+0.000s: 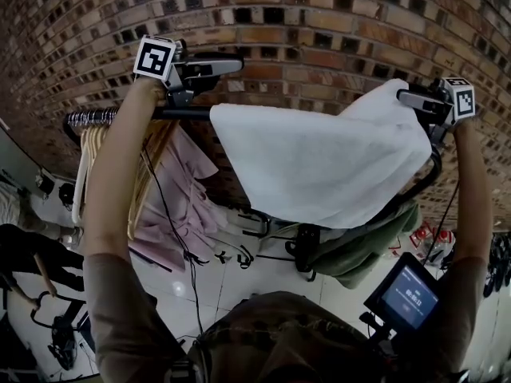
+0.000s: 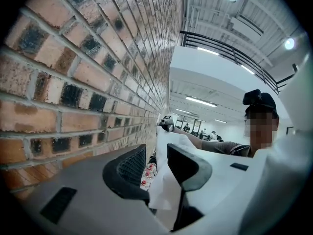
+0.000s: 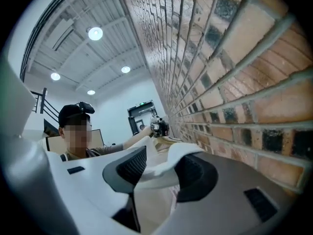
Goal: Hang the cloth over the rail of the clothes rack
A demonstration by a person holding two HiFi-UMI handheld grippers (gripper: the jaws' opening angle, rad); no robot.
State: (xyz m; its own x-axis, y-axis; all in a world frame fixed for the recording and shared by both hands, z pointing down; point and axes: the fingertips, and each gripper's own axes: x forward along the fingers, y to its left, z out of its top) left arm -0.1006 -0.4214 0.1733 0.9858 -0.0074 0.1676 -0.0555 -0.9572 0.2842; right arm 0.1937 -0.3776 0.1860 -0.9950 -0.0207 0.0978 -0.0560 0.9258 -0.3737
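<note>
Brick wall [image 1: 319,22] behind black clothes rack [image 1: 184,112]

Brick wall [image 1: 319,22], top of frame. Pink garments [image 1: 180,206] on pale hangers [image 1: 88,166], left. Green garment [image 1: 367,250] and lit screen [image 1: 409,298], lower right.

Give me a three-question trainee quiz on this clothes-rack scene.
1. True or false: the white cloth lies in a laundry basket.
2. In the head view, the pink garments hang on which side of the cloth? A) left B) right C) on top of it
3. What shows between the jaws of the right gripper?
Key: 1 false, it is up at the black rail; 2 A; 3 the white cloth.
</note>
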